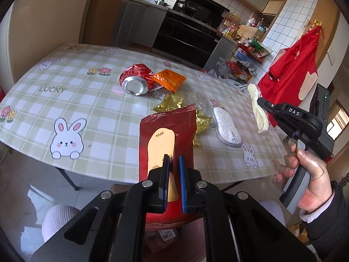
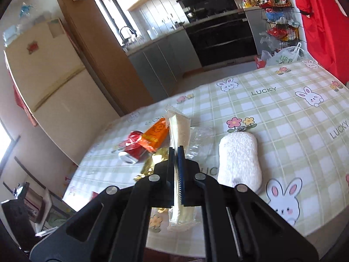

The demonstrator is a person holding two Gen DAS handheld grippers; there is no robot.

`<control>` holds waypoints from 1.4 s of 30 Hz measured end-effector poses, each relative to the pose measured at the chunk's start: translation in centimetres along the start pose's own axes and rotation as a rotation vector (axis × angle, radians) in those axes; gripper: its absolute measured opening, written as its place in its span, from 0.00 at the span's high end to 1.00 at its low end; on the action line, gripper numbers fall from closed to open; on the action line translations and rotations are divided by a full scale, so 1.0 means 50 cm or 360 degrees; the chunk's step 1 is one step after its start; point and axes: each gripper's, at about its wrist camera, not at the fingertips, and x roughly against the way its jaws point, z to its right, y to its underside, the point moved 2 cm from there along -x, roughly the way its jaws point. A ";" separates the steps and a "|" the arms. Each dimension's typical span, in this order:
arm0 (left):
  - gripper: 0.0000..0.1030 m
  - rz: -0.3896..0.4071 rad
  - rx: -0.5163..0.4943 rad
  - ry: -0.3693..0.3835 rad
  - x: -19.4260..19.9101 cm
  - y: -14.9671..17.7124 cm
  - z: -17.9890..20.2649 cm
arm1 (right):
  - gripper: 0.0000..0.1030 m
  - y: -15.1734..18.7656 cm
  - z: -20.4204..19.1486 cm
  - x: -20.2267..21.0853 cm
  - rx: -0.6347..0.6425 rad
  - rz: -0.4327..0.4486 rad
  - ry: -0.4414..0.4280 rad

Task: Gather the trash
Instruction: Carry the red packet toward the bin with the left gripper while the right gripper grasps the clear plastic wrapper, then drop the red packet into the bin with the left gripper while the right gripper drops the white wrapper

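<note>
My left gripper (image 1: pixel 173 161) is shut on a dark red snack wrapper (image 1: pixel 168 131) with a tan "OPEN" label, held above the table's near edge. My right gripper (image 2: pixel 176 150) is shut on a pale cream wrapper (image 2: pixel 177 128); it also shows in the left wrist view (image 1: pixel 258 109), held above the table's right side. On the checked tablecloth (image 1: pixel 87 100) lie a crushed red can (image 1: pixel 136 80), an orange packet (image 1: pixel 169 79), gold foil wrappers (image 1: pixel 172 103) and a clear plastic wrapper (image 2: pixel 199 138).
A white sponge-like pad (image 1: pixel 225 128) lies on the table near the right gripper; it also shows in the right wrist view (image 2: pixel 238 161). A red apron (image 1: pixel 290 69) hangs on the wall to the right. A wire rack (image 1: pixel 244 63), oven and counters stand beyond the table.
</note>
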 end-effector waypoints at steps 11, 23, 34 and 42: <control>0.90 -0.0216 -0.0065 0.0075 0.007 0.081 0.068 | 0.93 0.056 -0.050 0.208 0.0098 0.0169 -0.0080; 0.29 0.0046 -0.0070 -0.0090 0.068 0.043 0.068 | 0.93 0.078 -0.099 0.275 0.0198 0.0171 -0.0202; 0.14 0.0348 0.0114 -0.0438 0.147 -0.012 -0.055 | 0.93 0.097 -0.141 0.215 0.0293 0.0033 -0.0259; 0.14 0.0349 0.0193 -0.0457 0.152 -0.003 -0.087 | 0.82 0.111 -0.162 0.196 0.0317 -0.0037 -0.0270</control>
